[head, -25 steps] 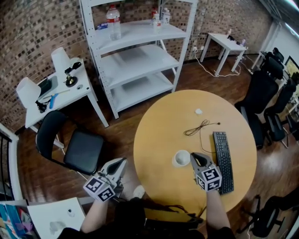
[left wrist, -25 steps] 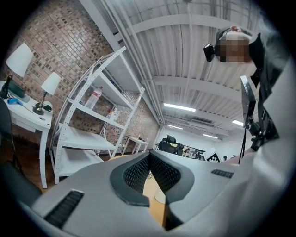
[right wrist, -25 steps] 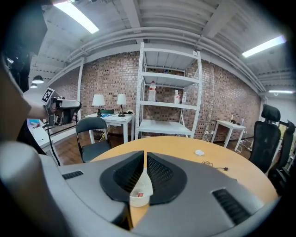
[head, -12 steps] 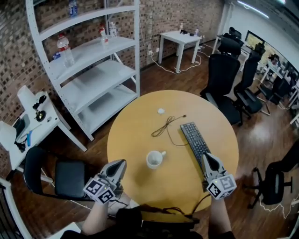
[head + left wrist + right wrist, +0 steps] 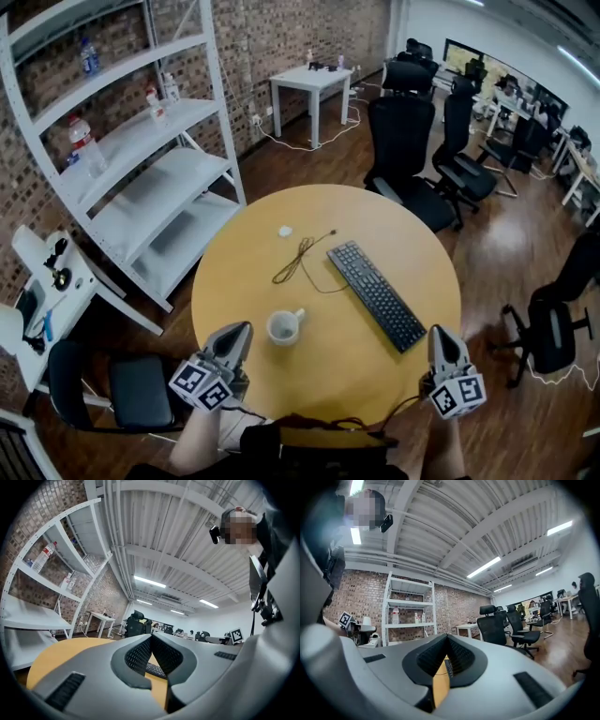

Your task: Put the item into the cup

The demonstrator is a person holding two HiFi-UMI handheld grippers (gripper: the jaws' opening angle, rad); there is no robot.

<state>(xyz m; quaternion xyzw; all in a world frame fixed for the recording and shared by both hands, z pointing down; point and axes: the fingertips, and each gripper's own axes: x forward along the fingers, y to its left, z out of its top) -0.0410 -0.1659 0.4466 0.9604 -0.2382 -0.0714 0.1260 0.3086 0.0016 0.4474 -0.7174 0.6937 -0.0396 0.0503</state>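
Observation:
A white cup with a handle stands on the round yellow table, near its front left. A small white item lies on the far left part of the table, beyond a black cable. My left gripper hovers at the table's near left edge, just left of the cup, with its jaws closed together and nothing between them. My right gripper is at the near right edge, well right of the cup, also shut and empty. In both gripper views the ribbed pads meet at the tips.
A black keyboard lies diagonally right of the cup. White metal shelves with bottles stand at the left. Black office chairs crowd behind the table, and another chair stands at the right. A small white table is at the back.
The head view has swung round the room. My right gripper has drawn away from beside the cup to the table's near right edge. The left gripper stays by the near left edge.

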